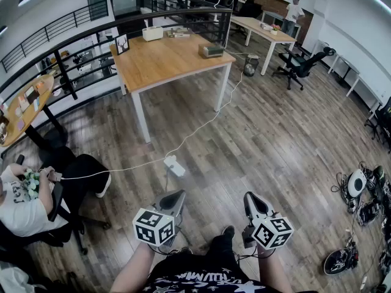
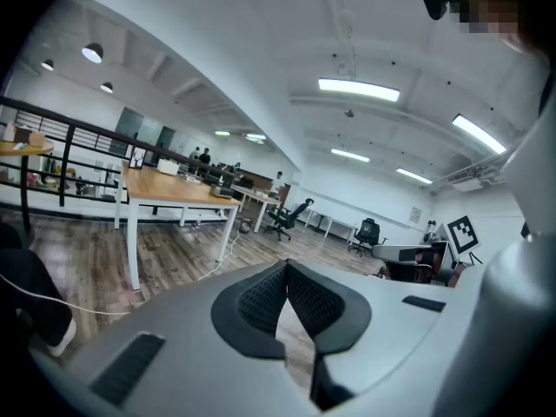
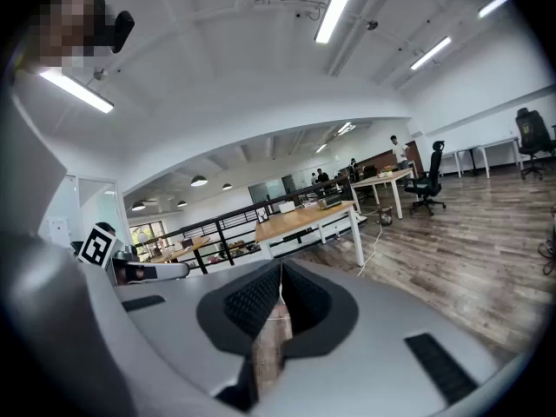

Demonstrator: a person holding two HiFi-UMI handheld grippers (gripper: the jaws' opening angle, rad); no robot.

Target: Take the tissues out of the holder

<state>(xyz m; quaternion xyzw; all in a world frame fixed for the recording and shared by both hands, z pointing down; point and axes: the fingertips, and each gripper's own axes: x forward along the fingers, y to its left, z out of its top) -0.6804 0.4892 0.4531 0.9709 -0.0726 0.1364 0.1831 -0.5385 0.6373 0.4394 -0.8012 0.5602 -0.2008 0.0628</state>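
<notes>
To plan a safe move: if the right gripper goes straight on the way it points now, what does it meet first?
Probably the wooden floor, short of the table: the right gripper tilts slightly down and nothing else shows in its way.

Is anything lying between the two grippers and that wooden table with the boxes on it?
Only a white power strip and its cable lie on the floor in between, a trip risk. The table stands well ahead. Which box there holds tissues is too small to tell.
</notes>
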